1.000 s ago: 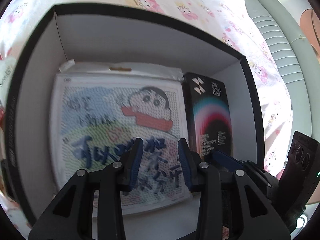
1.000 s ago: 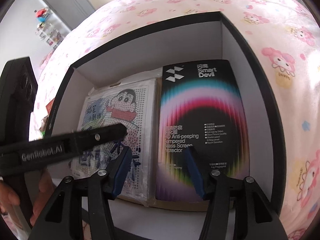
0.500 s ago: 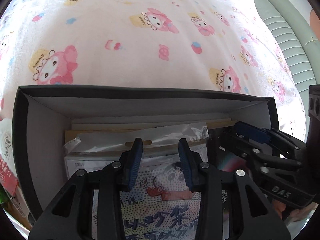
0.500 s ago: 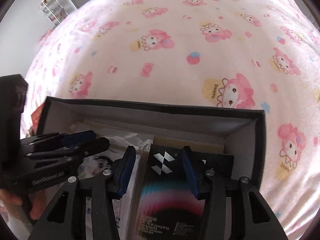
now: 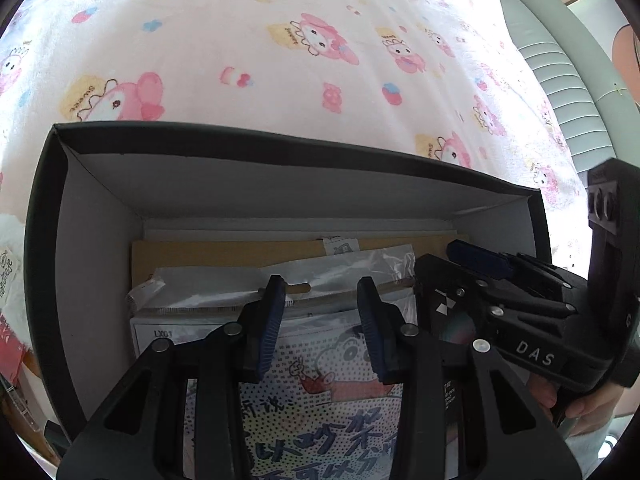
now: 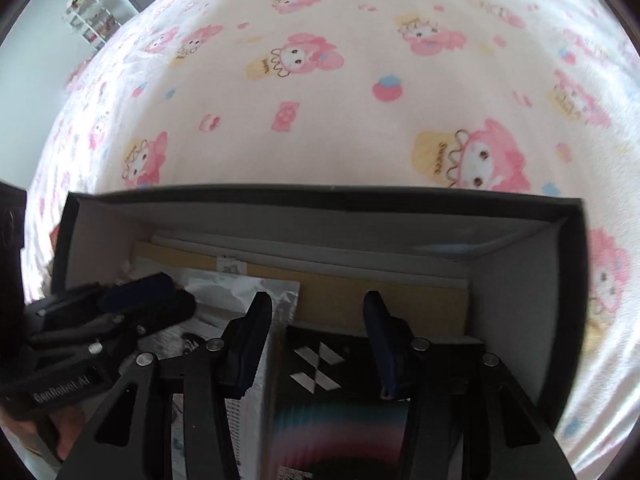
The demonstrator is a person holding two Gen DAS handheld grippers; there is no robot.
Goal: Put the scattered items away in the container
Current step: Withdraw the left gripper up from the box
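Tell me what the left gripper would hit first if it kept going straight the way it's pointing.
Probably the bagged cartoon picture kit lying in the box: the left gripper points steeply down at it, jaws apart and empty. Depth is uncertain.

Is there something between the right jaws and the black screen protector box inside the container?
Nothing visible does. The right gripper hangs directly over the black screen protector box, which lies flat in the container, beside the cartoon bead kit. The left gripper stays aside.

"DAS" on right claw (image 5: 480,276)
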